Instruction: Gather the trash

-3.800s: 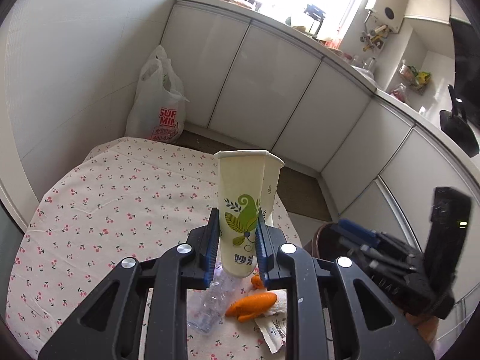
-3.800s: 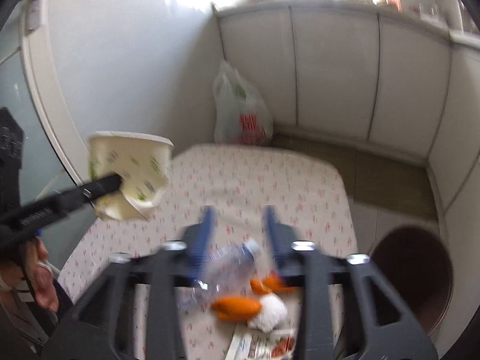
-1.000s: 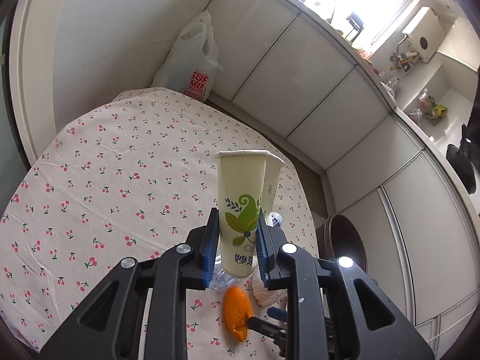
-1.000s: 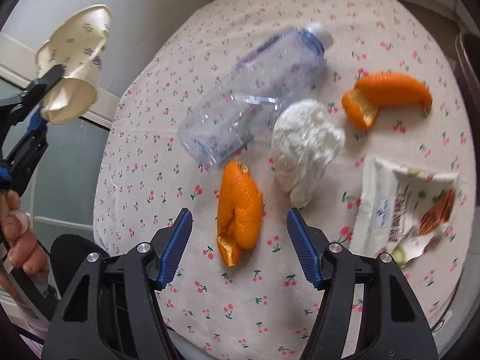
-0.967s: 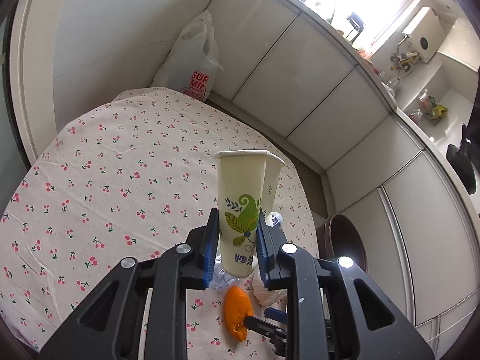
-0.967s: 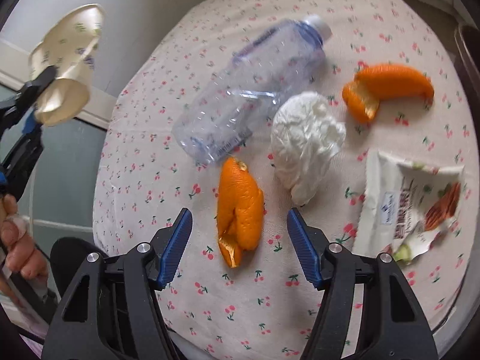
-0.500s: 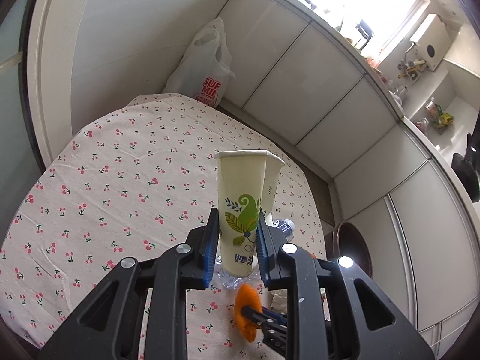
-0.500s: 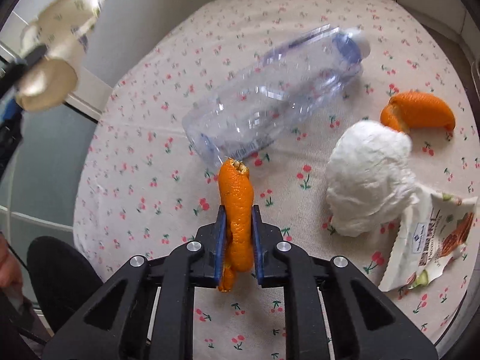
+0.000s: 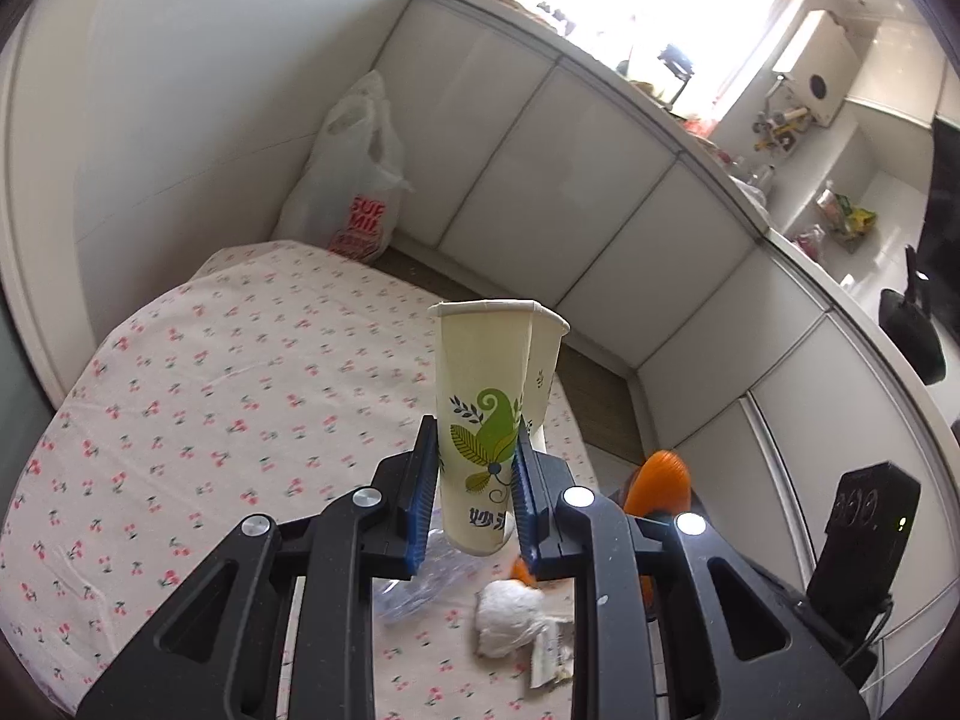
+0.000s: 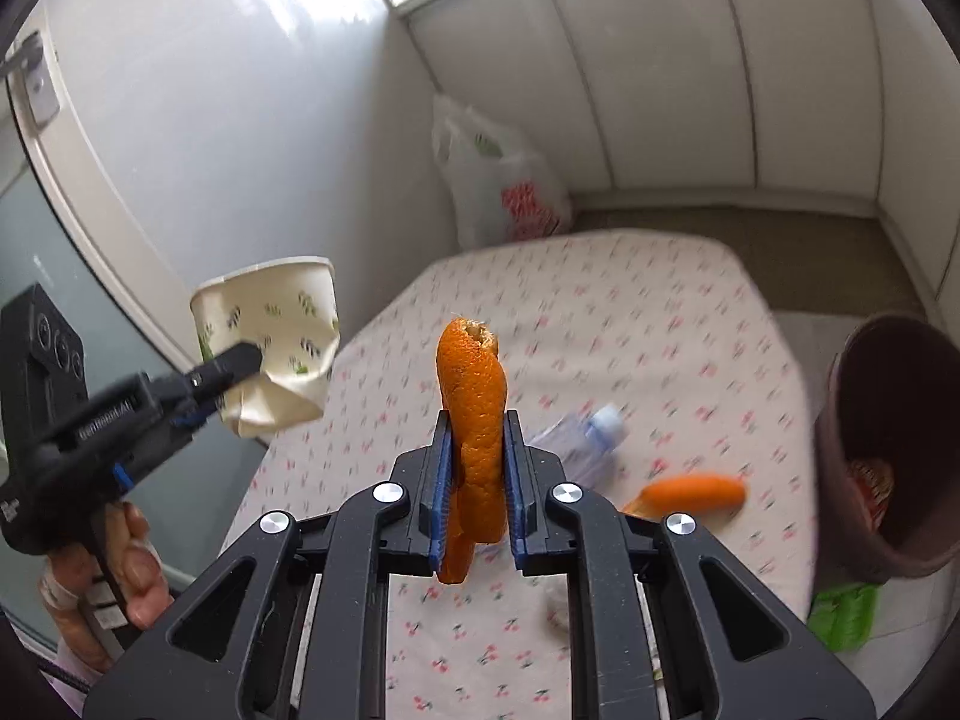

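Holding, left side: left gripper (image 9: 474,498) is clenched on a crumpled paper cup (image 9: 486,414), the blue pads squeezing its lower part while the rim stands above the fingertips.
Holding, right side: right gripper (image 10: 477,480) is clamped on an orange peel (image 10: 474,420), which stands upright between the blue pads, its torn tip poking well above them and its lower end hanging below.
Writing on the cup: a green leaf print with two dark characters under it, near the base; I cannot read them surely.
Writing on the left tool: small white lettering along its side in the right wrist view, too blurred to spell out.
Hand: a person's hand (image 10: 129,564) grips the left tool's handle at the lower left of that view.
Table: a table (image 9: 198,372) in a cherry-print cloth lies under both tools.
Left on the cloth: a clear plastic bottle (image 10: 591,435) with a pale cap lies on its side near the right edge, a second orange peel (image 10: 690,492) just beside it, a white tissue wad (image 9: 507,615) and a snack wrapper (image 9: 555,654) near the front right corner.
Bin: a brown bin (image 10: 888,444) stands on the floor off the table's right edge.
Bag: a white plastic bag (image 9: 354,180) with red letters "SUP MI" sits on the floor beyond the far corner, against the cabinets.
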`<state>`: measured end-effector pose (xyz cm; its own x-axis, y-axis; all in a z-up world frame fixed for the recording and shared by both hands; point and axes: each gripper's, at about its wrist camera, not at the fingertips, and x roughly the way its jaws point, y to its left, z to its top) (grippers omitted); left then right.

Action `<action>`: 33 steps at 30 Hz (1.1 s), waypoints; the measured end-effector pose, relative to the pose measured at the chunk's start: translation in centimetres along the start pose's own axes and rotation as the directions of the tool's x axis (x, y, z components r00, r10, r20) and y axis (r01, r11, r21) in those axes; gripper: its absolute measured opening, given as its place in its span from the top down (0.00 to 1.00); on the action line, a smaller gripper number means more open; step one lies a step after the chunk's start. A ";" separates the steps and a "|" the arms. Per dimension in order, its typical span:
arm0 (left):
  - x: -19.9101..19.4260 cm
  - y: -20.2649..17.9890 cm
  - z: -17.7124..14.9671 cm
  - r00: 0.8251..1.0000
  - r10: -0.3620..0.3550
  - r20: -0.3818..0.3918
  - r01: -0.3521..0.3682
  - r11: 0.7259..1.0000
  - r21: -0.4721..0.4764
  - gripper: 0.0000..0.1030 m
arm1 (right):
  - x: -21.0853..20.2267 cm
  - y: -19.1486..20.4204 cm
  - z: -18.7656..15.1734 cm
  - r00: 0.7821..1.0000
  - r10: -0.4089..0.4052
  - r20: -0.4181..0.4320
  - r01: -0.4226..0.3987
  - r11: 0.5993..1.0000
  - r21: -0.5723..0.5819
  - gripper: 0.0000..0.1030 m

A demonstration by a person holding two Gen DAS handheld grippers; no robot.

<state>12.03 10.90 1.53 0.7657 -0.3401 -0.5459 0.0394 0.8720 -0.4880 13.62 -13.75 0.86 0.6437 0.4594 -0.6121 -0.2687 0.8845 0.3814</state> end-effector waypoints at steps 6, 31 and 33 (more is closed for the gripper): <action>1.8 -5.2 0.8 0.999 -0.040 0.016 0.039 0.997 0.074 0.78 | -3.7 -3.4 2.8 0.991 -0.058 0.121 0.055 0.998 0.029 0.86; 12.9 -23.0 -3.1 0.967 -0.218 -0.131 0.242 0.947 0.212 0.78 | -11.3 -21.9 3.9 0.758 -0.536 0.372 0.442 0.841 0.311 0.86; 13.9 -24.2 -4.0 0.963 -0.223 -0.150 0.253 0.942 0.221 0.78 | -10.9 -22.6 3.6 0.731 -0.579 0.361 0.492 0.814 0.309 0.86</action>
<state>19.18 -16.33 2.98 0.6324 -0.5749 -0.5191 0.3721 0.8133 -0.4473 15.23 -38.99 1.37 0.8850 -0.2051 -0.4179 0.3190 0.9210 0.2236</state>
